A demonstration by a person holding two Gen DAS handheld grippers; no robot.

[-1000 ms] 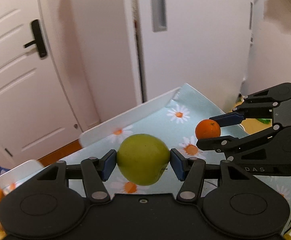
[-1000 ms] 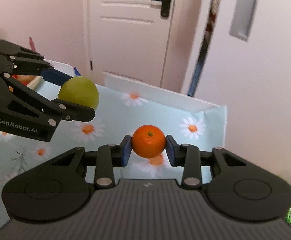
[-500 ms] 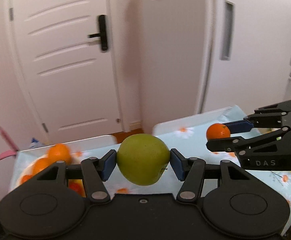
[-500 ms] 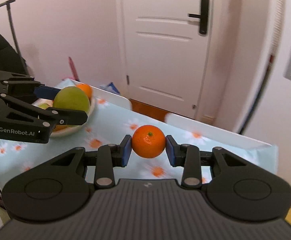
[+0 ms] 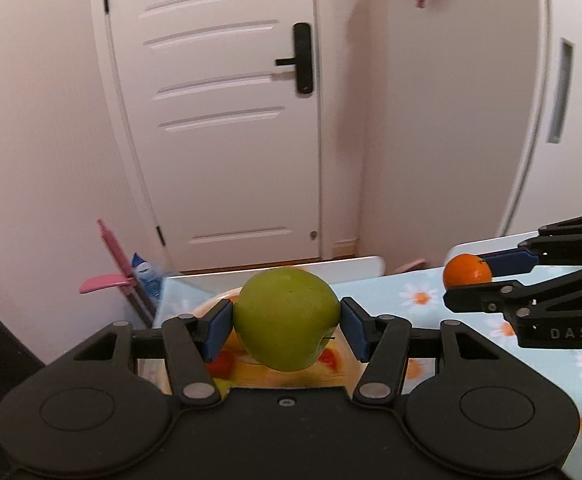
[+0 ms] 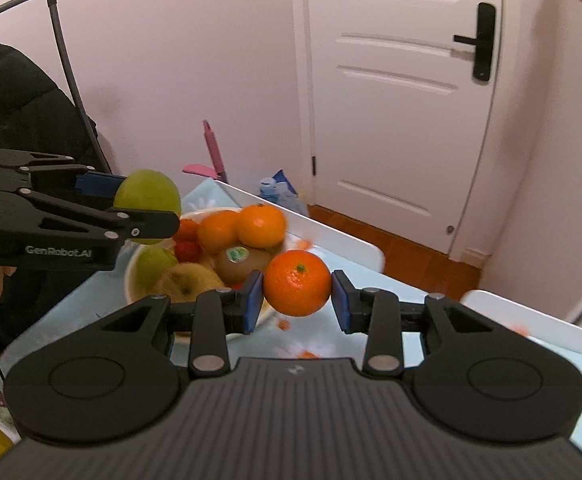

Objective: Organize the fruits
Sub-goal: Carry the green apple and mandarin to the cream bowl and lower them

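Observation:
My left gripper (image 5: 287,326) is shut on a green apple (image 5: 287,318) and holds it above the fruit bowl (image 6: 131,276). It also shows at the left of the right wrist view (image 6: 147,212), with the apple (image 6: 149,192) over the bowl's near rim. My right gripper (image 6: 297,300) is shut on an orange (image 6: 297,282), in the air just right of the bowl. In the left wrist view that gripper (image 5: 467,284) and its orange (image 5: 467,270) sit at the right. The bowl holds oranges (image 6: 243,228), a kiwi (image 6: 243,262), a pear, a green apple and small red fruits.
The table has a light blue daisy-print cloth (image 6: 331,344) and a white raised edge (image 6: 331,236). A white door (image 5: 219,120) stands behind, with a pink tool (image 6: 213,148) and a blue bag (image 6: 281,192) beyond the table. The person's dark jacket (image 6: 15,100) is at the left.
Both grippers have swung left toward the fruit bowl, each still holding its fruit. The bowl has come under the left gripper and close to the right one.

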